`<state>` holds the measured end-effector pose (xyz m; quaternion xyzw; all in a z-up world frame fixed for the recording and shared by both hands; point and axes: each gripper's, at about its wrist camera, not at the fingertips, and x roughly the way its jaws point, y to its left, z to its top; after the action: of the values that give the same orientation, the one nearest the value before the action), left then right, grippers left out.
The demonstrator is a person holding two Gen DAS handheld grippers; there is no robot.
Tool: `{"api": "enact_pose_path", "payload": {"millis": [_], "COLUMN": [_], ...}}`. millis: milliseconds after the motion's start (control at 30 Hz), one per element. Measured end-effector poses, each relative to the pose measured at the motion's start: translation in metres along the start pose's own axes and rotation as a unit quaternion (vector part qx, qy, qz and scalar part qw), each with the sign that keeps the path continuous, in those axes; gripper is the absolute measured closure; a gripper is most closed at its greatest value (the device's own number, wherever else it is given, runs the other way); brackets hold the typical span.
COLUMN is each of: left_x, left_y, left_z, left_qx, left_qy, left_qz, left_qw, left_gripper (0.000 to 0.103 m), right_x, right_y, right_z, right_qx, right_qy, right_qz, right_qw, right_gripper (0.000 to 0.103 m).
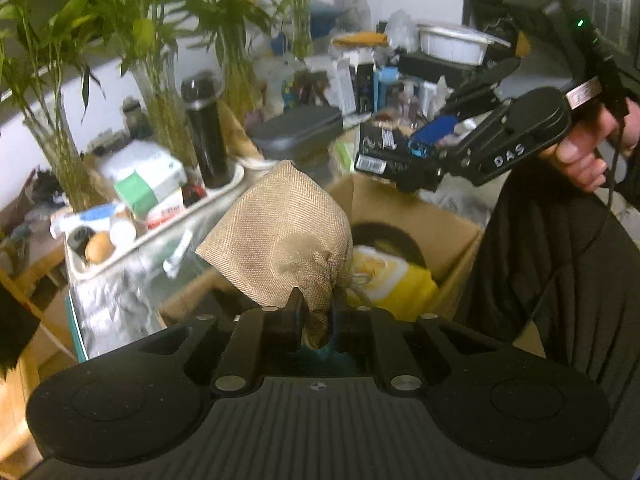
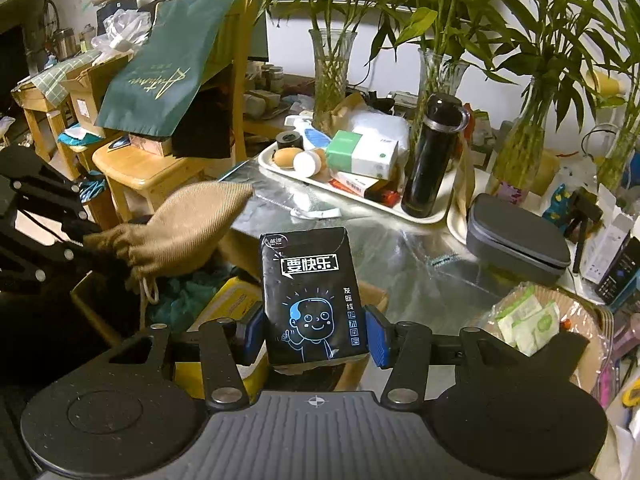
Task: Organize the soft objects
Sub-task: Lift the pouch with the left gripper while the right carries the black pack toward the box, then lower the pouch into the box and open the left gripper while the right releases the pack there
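My left gripper (image 1: 316,312) is shut on the gathered neck of a tan burlap pouch (image 1: 284,232) and holds it above an open cardboard box (image 1: 460,236). The box holds a yellow pack (image 1: 400,284) and a teal cloth. My right gripper (image 2: 316,336) is shut on a black tissue pack (image 2: 310,288) with blue cartoon print, held above the box edge. The pouch (image 2: 192,228) and the left gripper show at the left of the right wrist view. The right gripper with the tissue pack (image 1: 380,148) shows at the upper right of the left wrist view.
A foil-covered table (image 2: 400,256) carries a white tray (image 2: 360,196) with a black flask (image 2: 432,152), boxes and bottles. Glass vases of bamboo (image 2: 332,72) stand behind. A grey case (image 2: 516,236) and a paper basket of wipes (image 2: 532,320) sit at the right. Wooden stools (image 2: 136,172) stand left.
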<state>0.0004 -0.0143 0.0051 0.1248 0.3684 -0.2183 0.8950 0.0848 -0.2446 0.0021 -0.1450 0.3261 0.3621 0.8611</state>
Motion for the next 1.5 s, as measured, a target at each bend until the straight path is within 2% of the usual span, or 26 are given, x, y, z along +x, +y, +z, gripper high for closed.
{"api": "enact_pose_path", "payload": {"millis": [33,133,200,400,600,700,733,767,833,933,1067,1267,1367,1500], "left_x": [0.001,0.000,-0.007,-0.023,-0.032,-0.037,-0.038,-0.040,-0.042,-0.048,-0.052,-0.036,-0.023,-0.009], "left_y": [-0.002,-0.006,-0.011,-0.019,-0.025,-0.024,-0.025,-0.025,-0.025,-0.023,-0.018,-0.007,-0.003,-0.005], "left_z": [-0.002,-0.009,-0.015,-0.026,-0.030,-0.033,-0.033,-0.033,-0.033,-0.032,-0.023,-0.006,0.003,0.015], "left_qx": [-0.002,-0.013,-0.024,-0.054,-0.065,-0.081,-0.085,-0.089,-0.095,-0.107,-0.106,-0.085,-0.083,-0.072], "left_qy": [0.004,0.007,-0.004,-0.038,-0.063,-0.076,-0.079,-0.081,-0.087,-0.099,-0.114,-0.101,-0.088,-0.085], "left_qz": [0.001,0.016,0.023,0.043,0.063,0.065,0.068,0.073,0.086,0.101,0.113,0.095,0.089,0.094], "left_qw": [1.0000,0.9997,0.9994,0.9969,0.9938,0.9917,0.9909,0.9901,0.9879,0.9842,0.9814,0.9866,0.9887,0.9894], "left_gripper": [0.084,0.066,0.053,0.047,0.045,0.045,0.045,0.045,0.045,0.045,0.045,0.044,0.044,0.044], "right_x": [0.000,0.000,0.000,0.005,0.008,0.022,0.027,0.032,0.036,0.034,0.016,-0.021,-0.039,-0.054], "right_y": [0.001,0.003,0.004,0.005,0.012,0.017,0.017,0.018,0.019,0.019,0.020,0.018,0.014,0.003], "right_z": [-0.001,-0.004,-0.006,-0.008,0.008,0.015,0.016,0.017,0.016,0.013,0.011,0.007,0.000,-0.012], "right_qx": [0.002,0.008,0.014,0.031,0.047,0.062,0.067,0.069,0.074,0.082,0.079,0.078,0.079,0.085], "right_qy": [0.001,0.003,0.006,0.021,0.022,0.046,0.054,0.058,0.056,0.054,0.039,0.009,-0.001,-0.005], "right_qz": [0.000,0.000,0.001,0.005,0.001,0.004,0.003,0.001,-0.003,0.002,-0.012,-0.016,-0.017,-0.037], "right_qw": [1.000,1.000,1.000,0.999,0.999,0.997,0.996,0.996,0.996,0.995,0.996,0.997,0.997,0.996], "right_gripper": [0.049,0.049,0.049,0.049,0.049,0.048,0.041,0.030,0.020,0.013,0.006,0.000,0.000,0.000]}}
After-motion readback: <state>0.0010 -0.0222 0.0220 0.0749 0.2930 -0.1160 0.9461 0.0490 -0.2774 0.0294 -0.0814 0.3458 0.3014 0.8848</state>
